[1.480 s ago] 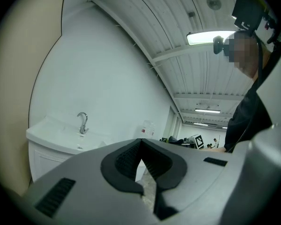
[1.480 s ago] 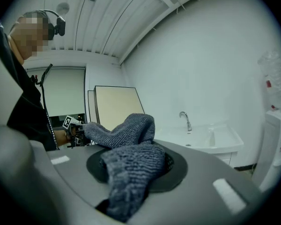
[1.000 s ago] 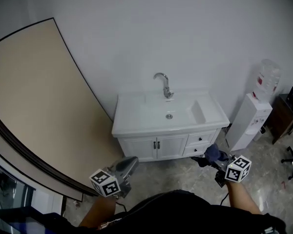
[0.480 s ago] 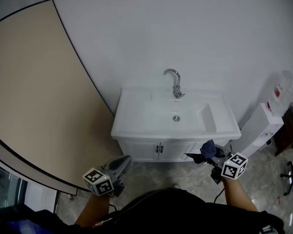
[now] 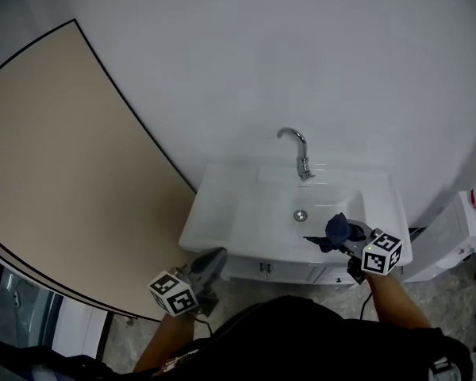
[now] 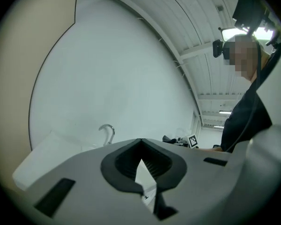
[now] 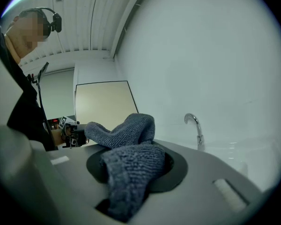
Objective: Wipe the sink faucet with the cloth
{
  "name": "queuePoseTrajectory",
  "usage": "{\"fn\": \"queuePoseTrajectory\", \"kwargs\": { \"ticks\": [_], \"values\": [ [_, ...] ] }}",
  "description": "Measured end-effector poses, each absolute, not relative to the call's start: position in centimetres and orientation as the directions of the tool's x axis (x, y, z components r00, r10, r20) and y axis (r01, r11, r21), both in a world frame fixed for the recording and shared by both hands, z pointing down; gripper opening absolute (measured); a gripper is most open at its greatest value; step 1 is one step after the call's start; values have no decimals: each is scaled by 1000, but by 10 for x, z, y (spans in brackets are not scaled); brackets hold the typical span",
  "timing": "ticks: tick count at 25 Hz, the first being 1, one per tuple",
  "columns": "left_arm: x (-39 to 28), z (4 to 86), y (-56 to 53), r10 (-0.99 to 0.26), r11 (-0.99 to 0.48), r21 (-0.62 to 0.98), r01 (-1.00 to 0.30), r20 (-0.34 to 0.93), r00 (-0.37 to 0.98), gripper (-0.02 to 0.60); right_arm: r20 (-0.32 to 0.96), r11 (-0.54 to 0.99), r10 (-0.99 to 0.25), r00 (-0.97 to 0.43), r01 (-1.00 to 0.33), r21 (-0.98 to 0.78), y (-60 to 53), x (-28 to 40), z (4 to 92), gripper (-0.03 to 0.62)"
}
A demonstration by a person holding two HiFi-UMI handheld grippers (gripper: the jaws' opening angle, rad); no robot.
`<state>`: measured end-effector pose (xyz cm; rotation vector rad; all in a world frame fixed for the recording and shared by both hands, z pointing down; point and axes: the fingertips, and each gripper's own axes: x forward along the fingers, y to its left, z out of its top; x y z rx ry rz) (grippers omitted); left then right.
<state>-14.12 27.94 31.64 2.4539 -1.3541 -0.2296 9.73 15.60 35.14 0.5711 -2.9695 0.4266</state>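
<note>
Fingers (image 7: 175,172) of right gripper (image 5: 339,235) part-closed, pinching bunched grey cloth (image 7: 129,135) | faucet (image 7: 199,134) ahead, rightward of fingertips, apart | left gripper (image 6: 141,158) shut, empty | grip firmly — lead loose fold onto spout

Open air around faucet (image 5: 301,154); wall (image 5: 317,46) behind

Soft, even indoor light; the plain white wall (image 5: 301,70) carries no hard shadows. A bright ceiling lamp (image 6: 232,32) glares in the left gripper view. The curved chrome faucet (image 5: 303,161) glints faintly. Both gripper views bow strongly, blackening at their rims.
</note>
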Motion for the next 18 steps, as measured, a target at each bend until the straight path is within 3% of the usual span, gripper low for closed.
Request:
{"fn": "queuePoseTrajectory", "kwargs": {
  "ticks": [9, 18],
  "values": [
    [-149, 341, 192, -818, -520, 374, -768, 41, 574, 0, 195, 879, -365, -910, -406, -250, 77, 83, 386, 109],
    [-217, 361, 55, -676, -676, 364, -640, 39, 736, 0, 339, 775, -523, -782, -602, -192, -31, 32, 396, 109]
  ]
}}
